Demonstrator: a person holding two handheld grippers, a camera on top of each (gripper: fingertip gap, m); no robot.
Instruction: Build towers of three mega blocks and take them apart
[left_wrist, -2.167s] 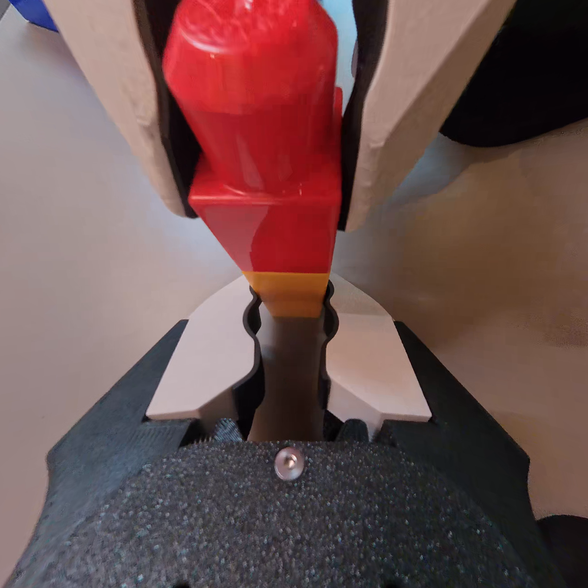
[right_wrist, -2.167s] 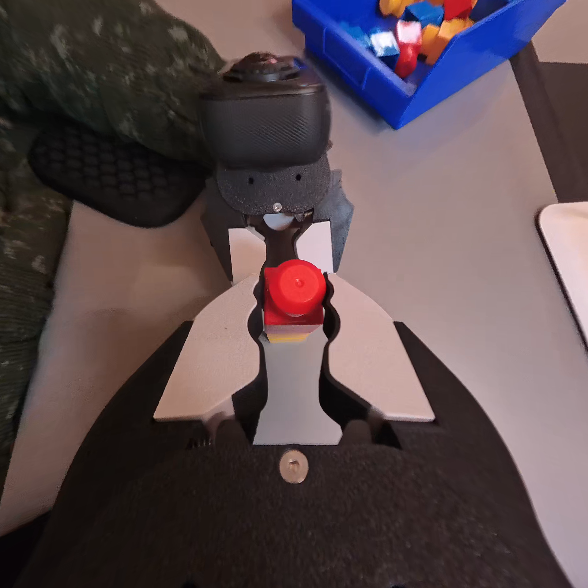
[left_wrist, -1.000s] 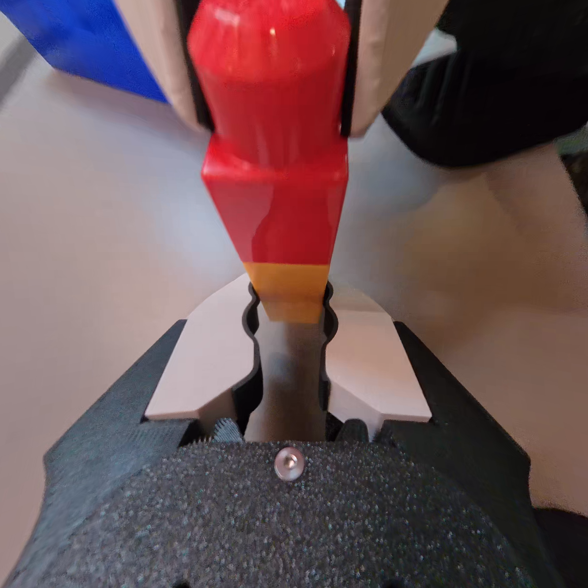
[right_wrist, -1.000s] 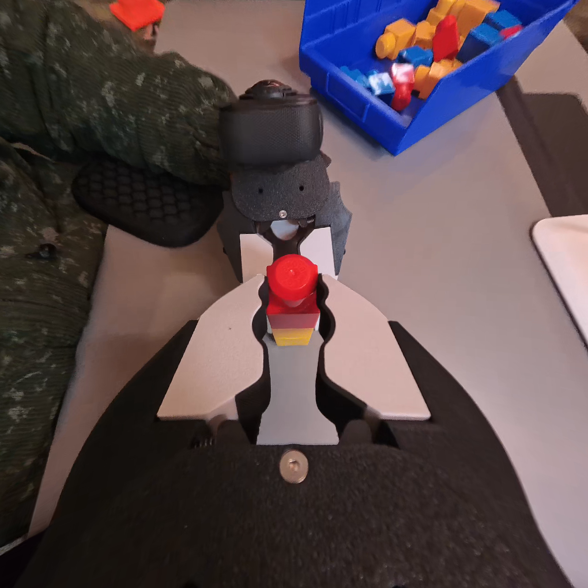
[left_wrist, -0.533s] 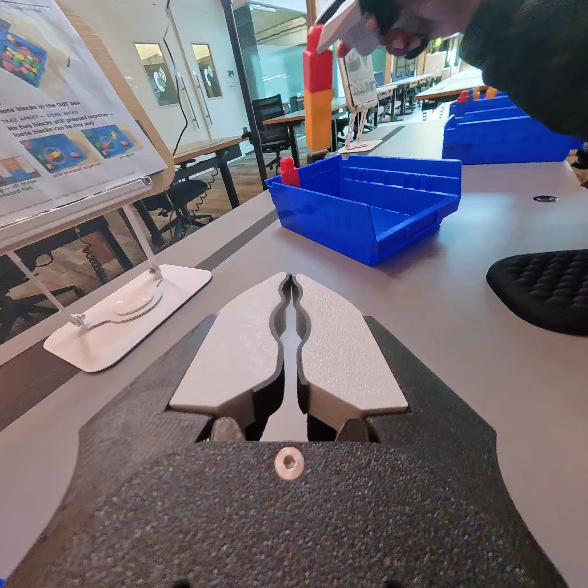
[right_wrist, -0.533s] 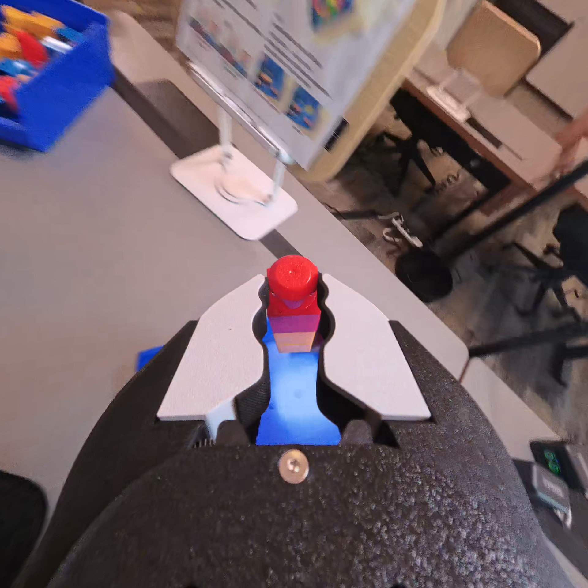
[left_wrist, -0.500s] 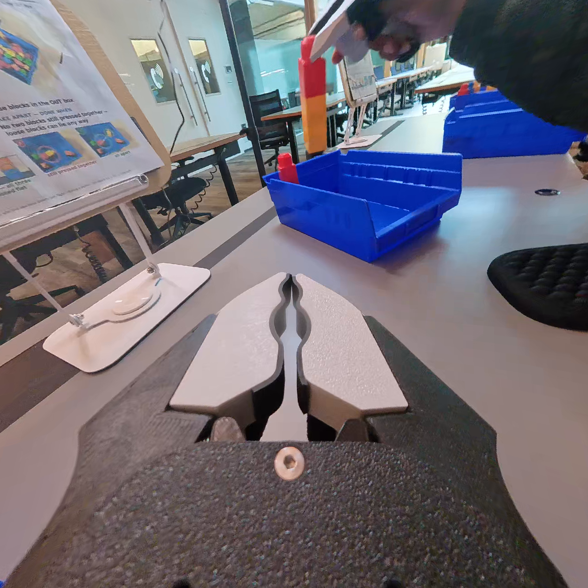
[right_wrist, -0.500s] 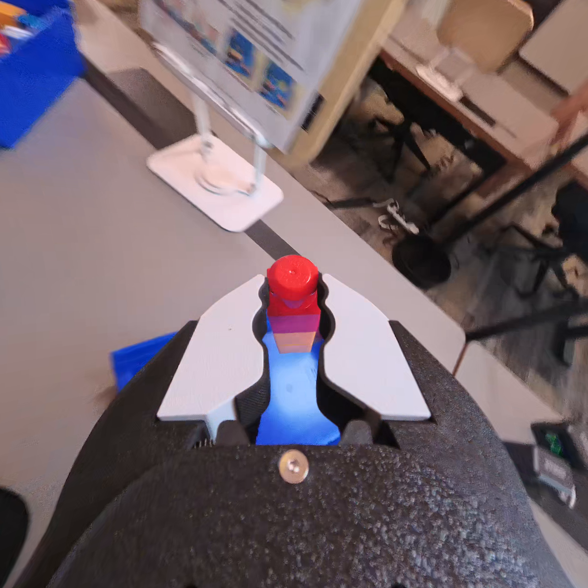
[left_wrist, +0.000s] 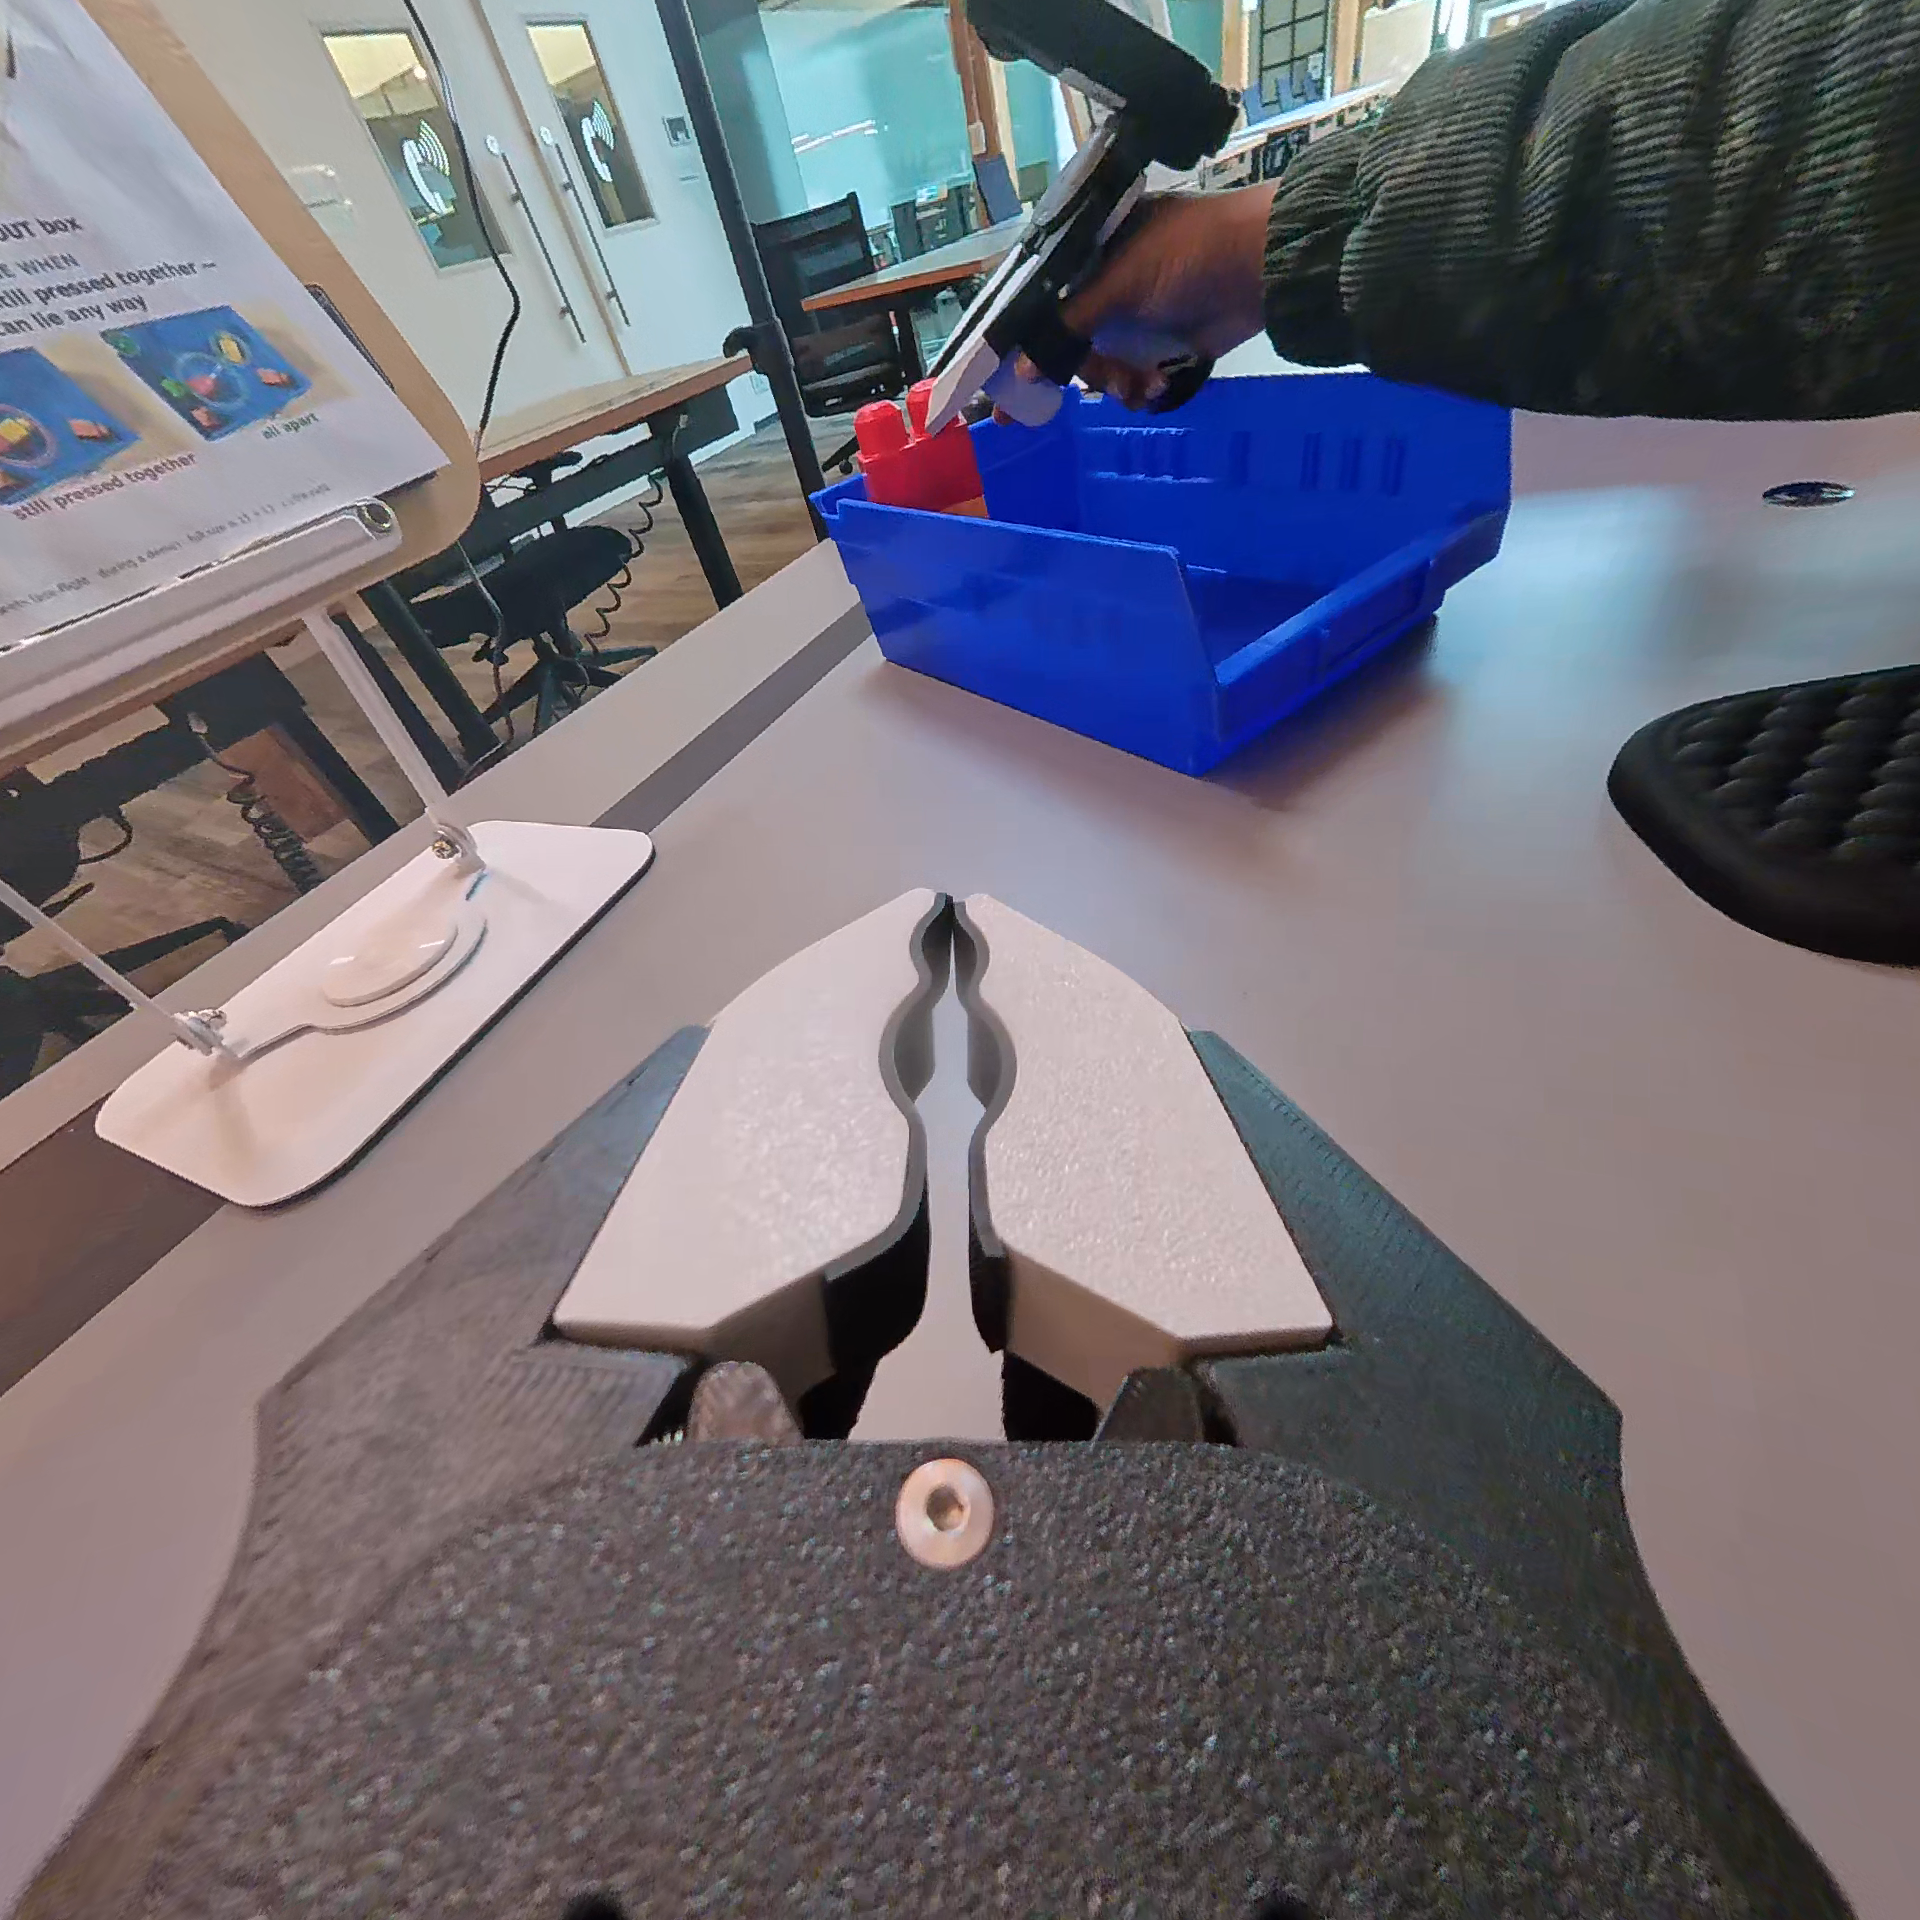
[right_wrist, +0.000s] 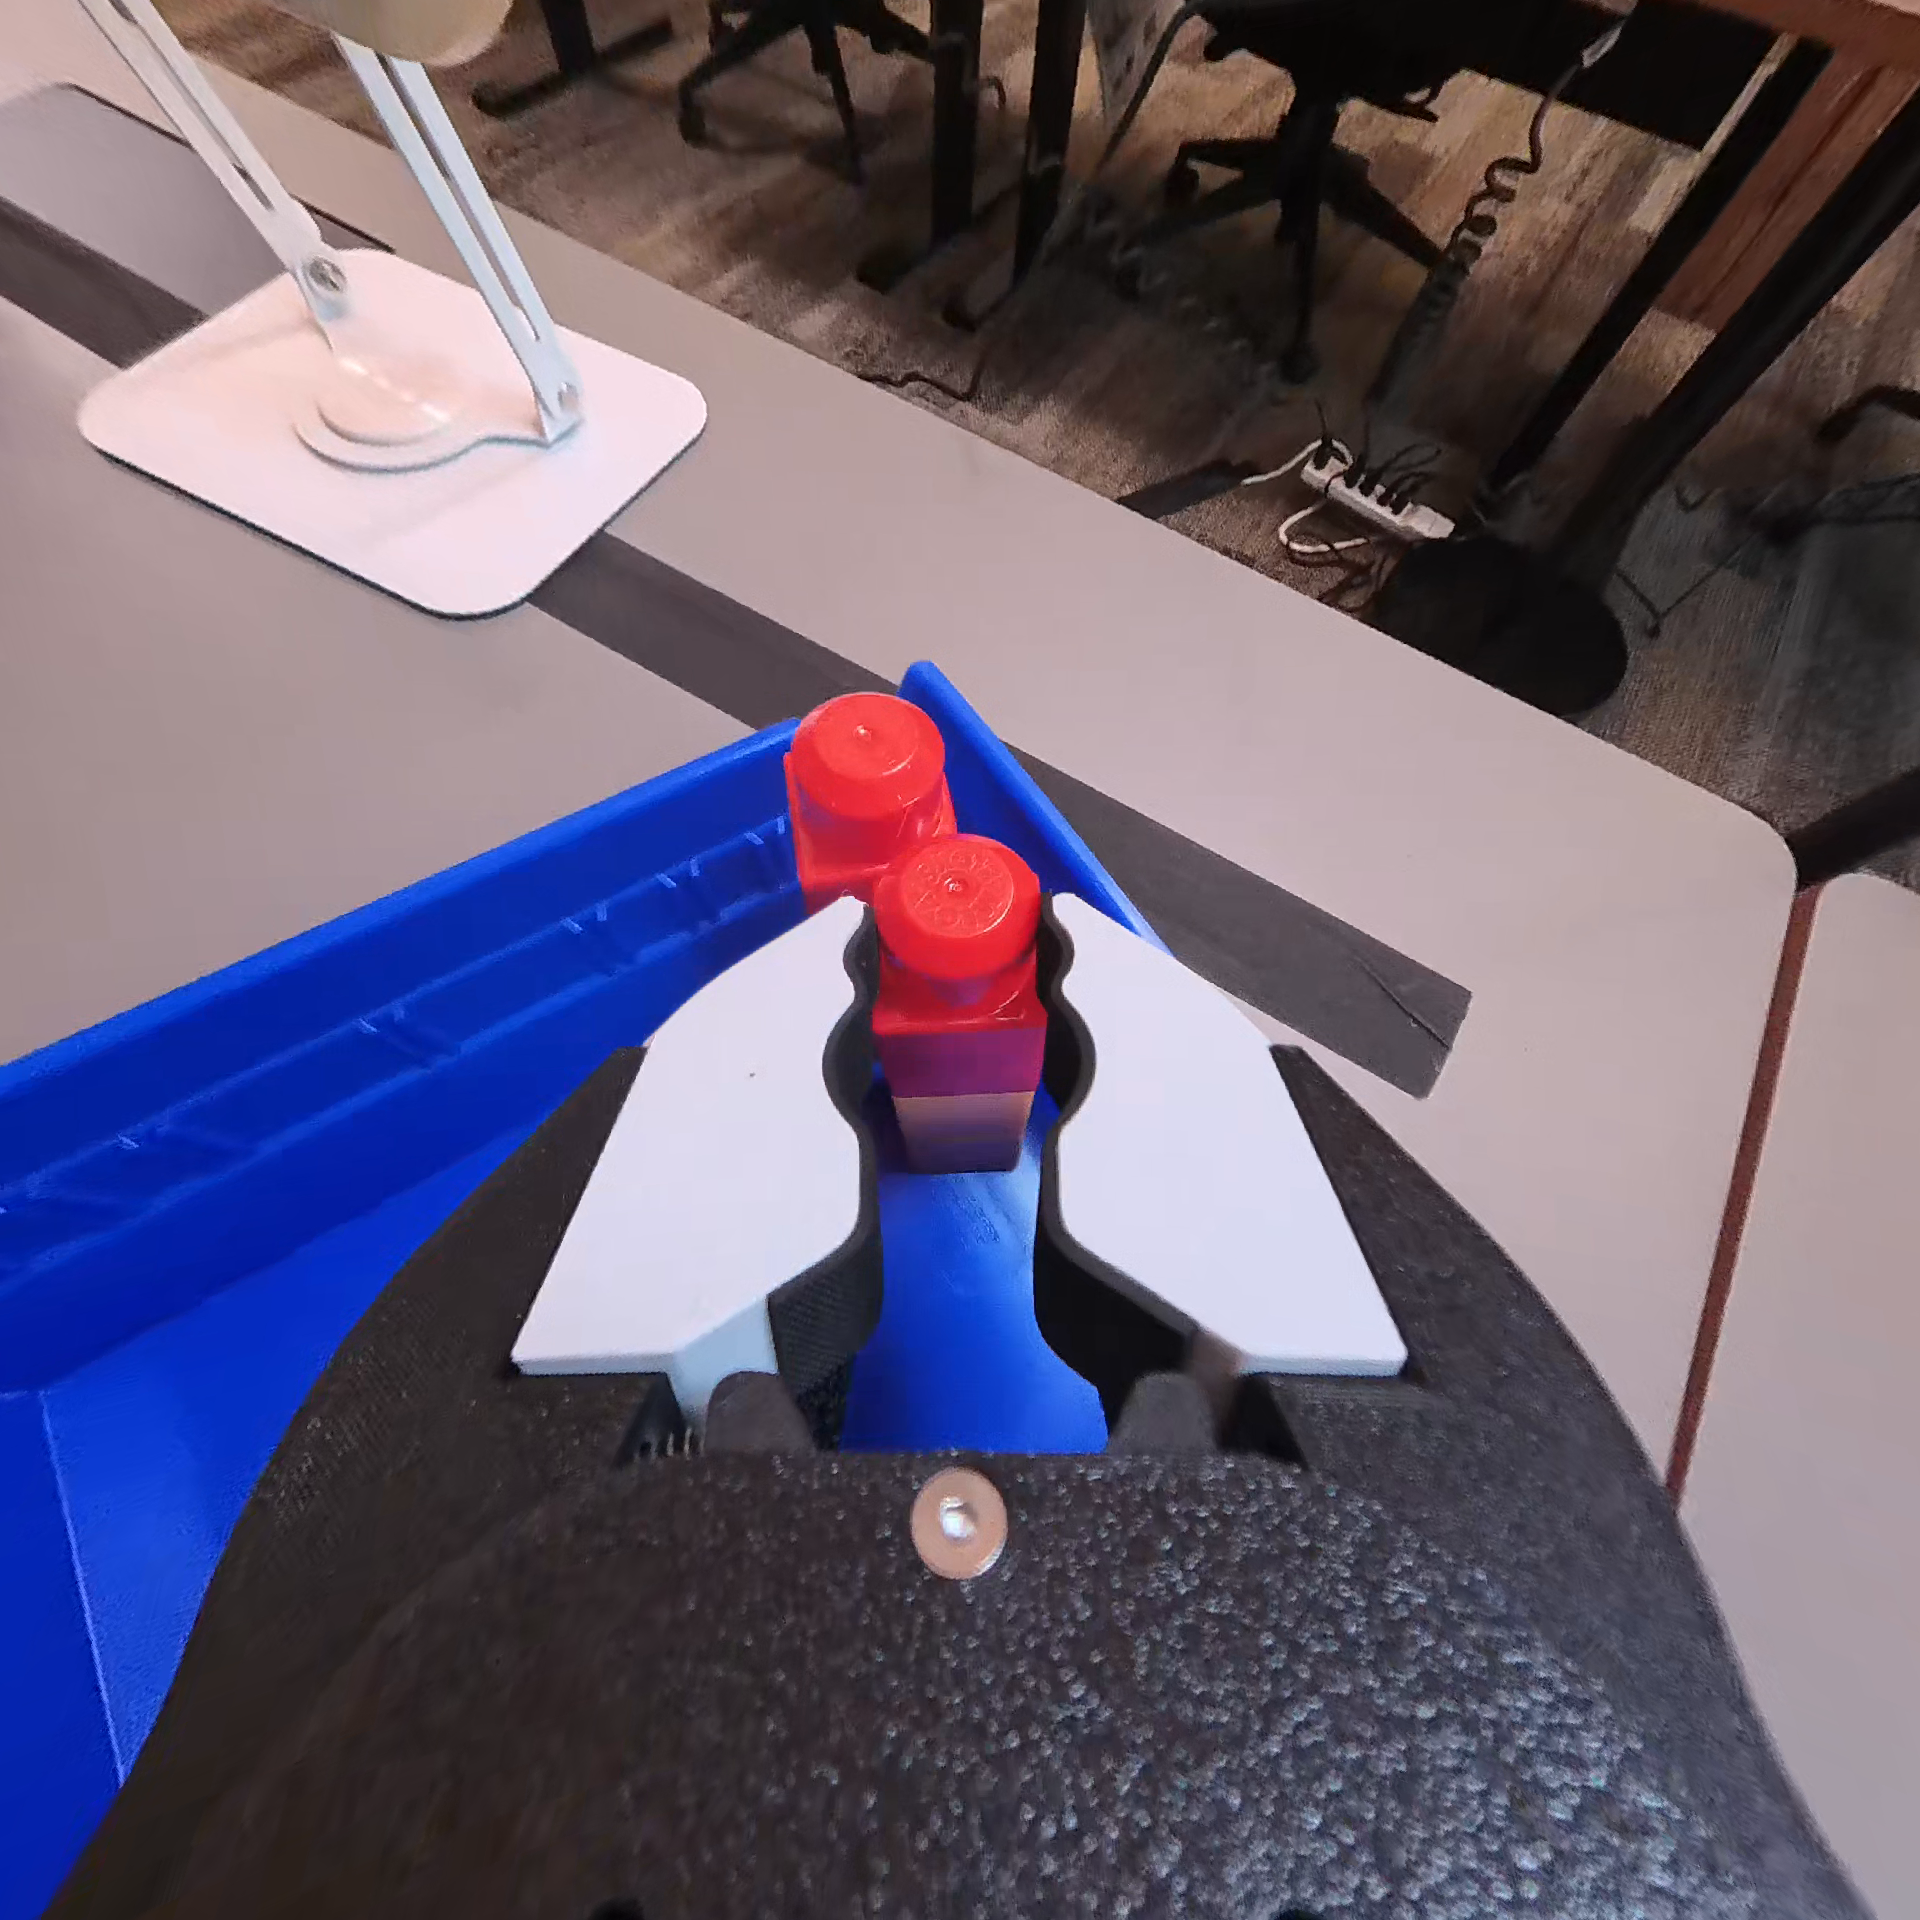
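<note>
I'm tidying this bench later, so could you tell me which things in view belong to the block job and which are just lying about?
Belonging to the job:
- block tower, held in the right gripper
- second red-topped tower beside it
- blue bin
- left gripper, shut and empty

Lying about:
- instruction sign on its white stand
- black mesh pad

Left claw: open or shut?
Shut and empty: the left claw tips nearly touch above the bare table, nothing between them.
</note>
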